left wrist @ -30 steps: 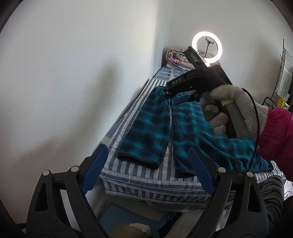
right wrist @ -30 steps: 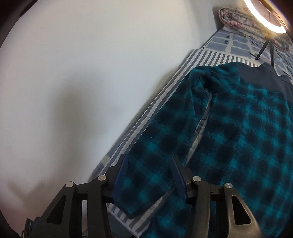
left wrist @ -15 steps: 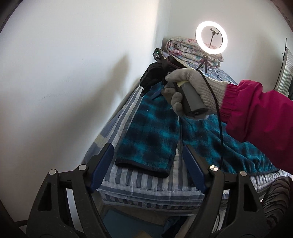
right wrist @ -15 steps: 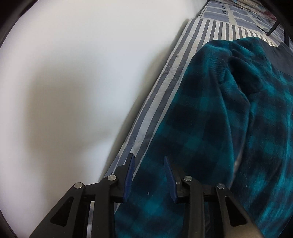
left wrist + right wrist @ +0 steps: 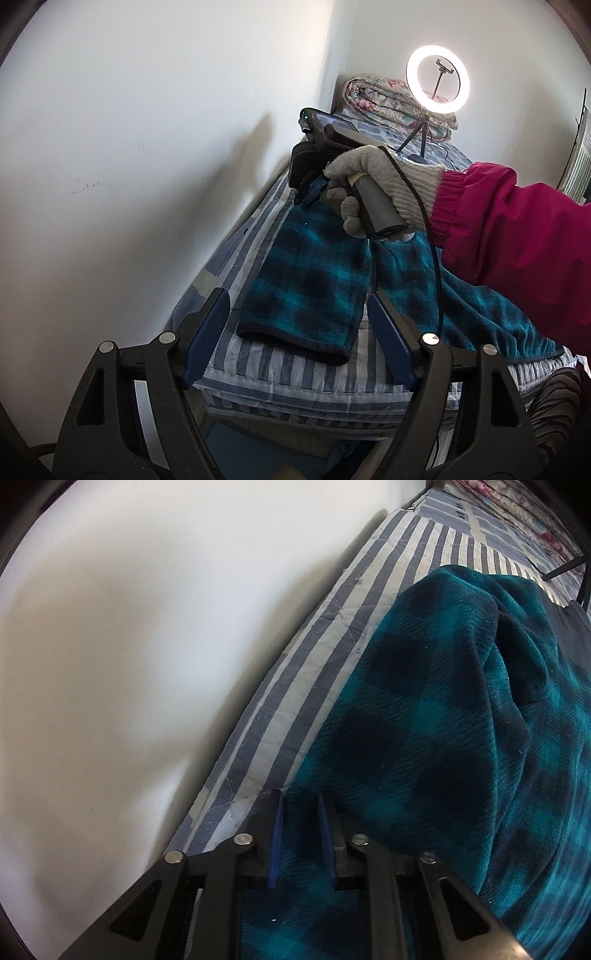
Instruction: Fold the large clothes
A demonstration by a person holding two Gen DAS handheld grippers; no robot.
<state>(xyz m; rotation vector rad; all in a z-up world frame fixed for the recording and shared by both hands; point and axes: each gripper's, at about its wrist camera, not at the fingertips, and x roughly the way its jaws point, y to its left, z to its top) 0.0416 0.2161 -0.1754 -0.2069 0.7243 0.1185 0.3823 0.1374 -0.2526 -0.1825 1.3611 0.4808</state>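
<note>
A home bedroom: striped mattress (image 5: 280, 373) against a white wall (image 5: 147, 147), rolled quilt (image 5: 384, 99), ring light (image 5: 437, 79).

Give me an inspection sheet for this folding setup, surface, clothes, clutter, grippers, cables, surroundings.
Surface: striped mattress against the wall.
Job's things: teal plaid garment lying spread out, near sleeve flat, cuff toward the mattress end.
Clutter: folded floral quilt and ring light on a tripod at the far end.
Grippers: left gripper open, above the cuff; right gripper closing over the sleeve's wall-side edge, fabric between the jaws.
Cables: black cable running from the right handle.
Surroundings: white wall.
</note>
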